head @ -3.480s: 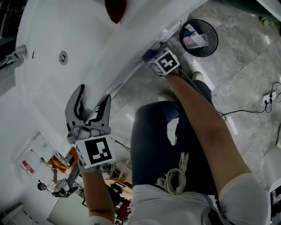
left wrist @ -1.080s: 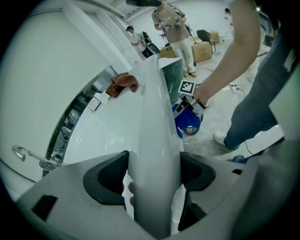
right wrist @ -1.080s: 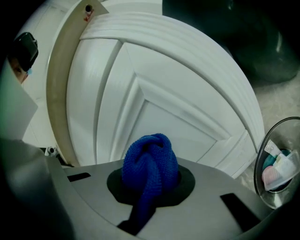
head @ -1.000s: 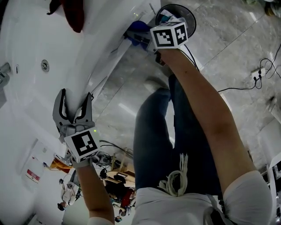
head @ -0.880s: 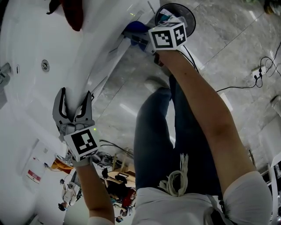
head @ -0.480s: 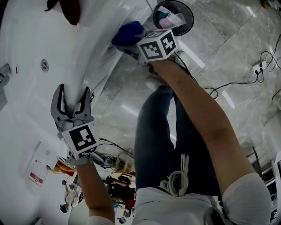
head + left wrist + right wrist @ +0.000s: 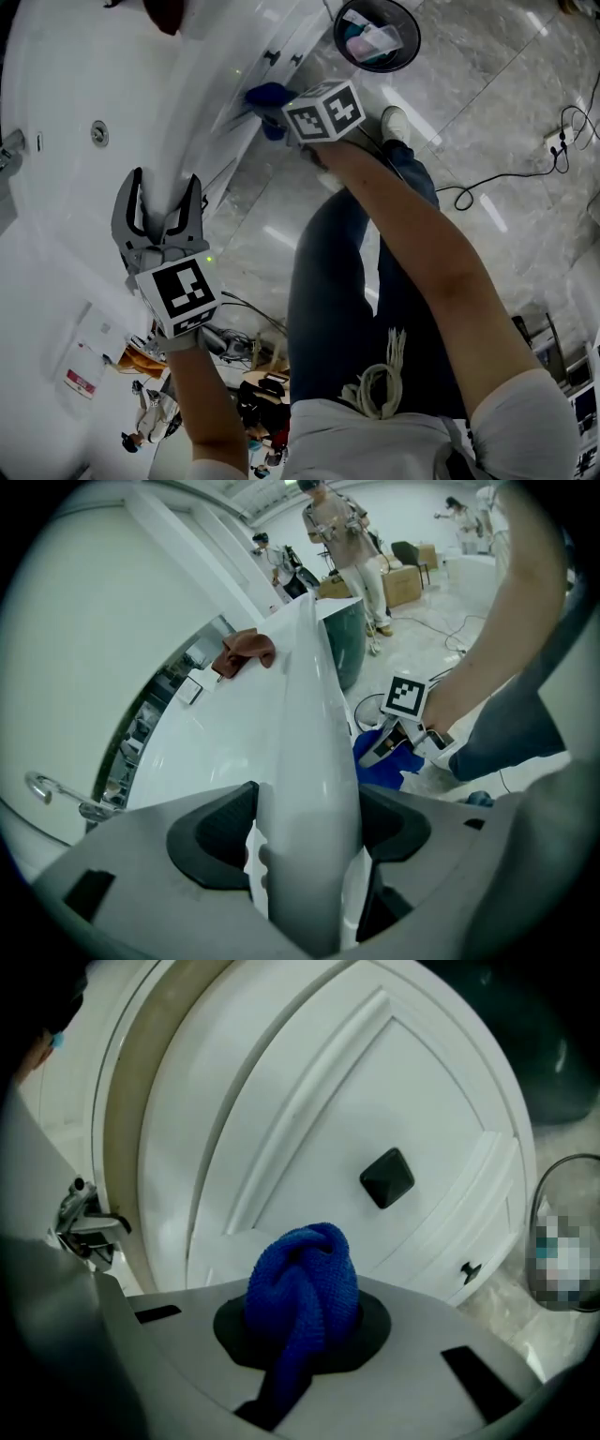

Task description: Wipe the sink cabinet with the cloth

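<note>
1. Fingers (image 7: 214, 829) of the left gripper (image 7: 161, 185) wide apart, astride the white counter rim (image 7: 309, 761), gripping nothing.
2. On the counter top: a chrome tap (image 7: 58, 797) at the left, a crumpled red rag (image 7: 246, 651) near the far end.
3. Right of centre, the right gripper (image 7: 305, 1330) clamped shut on the blue cloth (image 7: 305, 1269), bunched into a knot and poking out past the tips.
4. Cloth close up to the white sink cabinet door (image 7: 309, 1119), below and left of a black square knob (image 7: 387, 1177); contact not clear; a smaller dark pull (image 7: 472, 1270) nearer the right edge.
5. At far right, a round waste bin (image 7: 377, 33) on the marble floor (image 7: 506, 112), beside the cabinet.
</note>
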The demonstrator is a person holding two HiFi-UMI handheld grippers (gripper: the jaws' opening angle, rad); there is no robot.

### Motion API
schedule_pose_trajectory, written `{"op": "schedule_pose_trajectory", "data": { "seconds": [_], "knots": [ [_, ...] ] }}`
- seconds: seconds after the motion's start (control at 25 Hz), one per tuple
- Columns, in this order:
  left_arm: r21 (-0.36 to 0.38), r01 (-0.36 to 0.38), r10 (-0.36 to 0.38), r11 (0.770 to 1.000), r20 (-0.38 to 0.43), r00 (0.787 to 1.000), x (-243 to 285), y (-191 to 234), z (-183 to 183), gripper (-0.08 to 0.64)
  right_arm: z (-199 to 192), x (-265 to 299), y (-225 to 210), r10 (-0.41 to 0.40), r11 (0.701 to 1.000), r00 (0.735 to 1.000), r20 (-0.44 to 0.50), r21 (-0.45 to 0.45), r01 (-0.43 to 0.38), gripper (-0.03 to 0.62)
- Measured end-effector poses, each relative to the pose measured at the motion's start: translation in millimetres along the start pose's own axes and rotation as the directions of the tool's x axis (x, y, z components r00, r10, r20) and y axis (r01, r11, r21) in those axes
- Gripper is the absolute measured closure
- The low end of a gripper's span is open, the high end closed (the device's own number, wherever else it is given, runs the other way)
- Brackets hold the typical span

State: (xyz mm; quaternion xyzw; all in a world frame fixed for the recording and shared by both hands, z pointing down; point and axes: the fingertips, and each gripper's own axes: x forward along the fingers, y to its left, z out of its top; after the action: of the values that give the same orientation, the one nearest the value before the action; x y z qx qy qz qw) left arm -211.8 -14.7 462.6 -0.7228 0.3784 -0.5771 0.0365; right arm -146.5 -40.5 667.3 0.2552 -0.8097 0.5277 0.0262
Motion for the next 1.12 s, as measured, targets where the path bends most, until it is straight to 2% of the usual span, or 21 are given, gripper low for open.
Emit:
{"op": "schedule_pose_trajectory", "data": {
  "seconds": [0.12, 0.24, 0.28, 0.36, 0.52, 0.6, 0.76, 0.92, 1.12],
  "knots": [
    [0.002, 0.000, 0.000, 1.000, 0.007, 1.000, -1.0, -0.2, 0.8, 0.252, 21.7, 0.1, -11.3, -0.093, 0.995, 0.992, 0.091, -0.037, 0.097, 0.558],
    [0.003, -0.002, 0.002, 1.000, 0.015, 1.000, -0.8, 0.2, 1.6, 0.252, 29.9, 1.7, -16.5, -0.153, 0.985, 0.982, 0.108, -0.058, 0.160, 0.557],
    [0.003, -0.002, 0.002, 1.000, 0.016, 1.000, -0.8, 0.4, 1.7, 0.252, 30.8, 0.7, -18.4, -0.167, 0.984, 0.978, 0.122, -0.038, 0.173, 0.557],
    [0.004, -0.001, 0.001, 1.000, 0.016, 1.000, -1.3, 0.3, 1.4, 0.252, 36.9, -5.4, -26.2, -0.209, 0.978, 0.962, 0.178, 0.057, 0.202, 0.557],
    [0.003, -0.001, 0.001, 1.000, 0.017, 1.000, -1.4, 0.1, 1.9, 0.252, 49.8, -15.1, -49.3, -0.303, 0.940, 0.921, 0.244, 0.236, 0.247, 0.557],
    [0.003, -0.002, 0.002, 1.000, 0.017, 1.000, -1.8, 0.0, 2.0, 0.252, 49.3, -15.2, -56.6, -0.322, 0.926, 0.914, 0.248, 0.284, 0.250, 0.557],
    [0.006, -0.004, 0.004, 1.000, 0.019, 1.000, -2.4, -0.6, 3.0, 0.252, 44.3, -13.4, -69.8, -0.345, 0.920, 0.909, 0.233, 0.277, 0.278, 0.557],
    [0.008, -0.005, 0.005, 1.000, 0.017, 1.000, -2.8, -1.0, 2.4, 0.252, 45.0, -16.0, -90.6, -0.383, 0.902, 0.893, 0.235, 0.304, 0.307, 0.558],
    [0.008, -0.003, 0.003, 1.000, 0.014, 1.000, -1.7, -1.0, 1.4, 0.252, 60.9, -28.4, -108.8, -0.373, 0.911, 0.895, 0.245, 0.278, 0.304, 0.557]
  ]
}}
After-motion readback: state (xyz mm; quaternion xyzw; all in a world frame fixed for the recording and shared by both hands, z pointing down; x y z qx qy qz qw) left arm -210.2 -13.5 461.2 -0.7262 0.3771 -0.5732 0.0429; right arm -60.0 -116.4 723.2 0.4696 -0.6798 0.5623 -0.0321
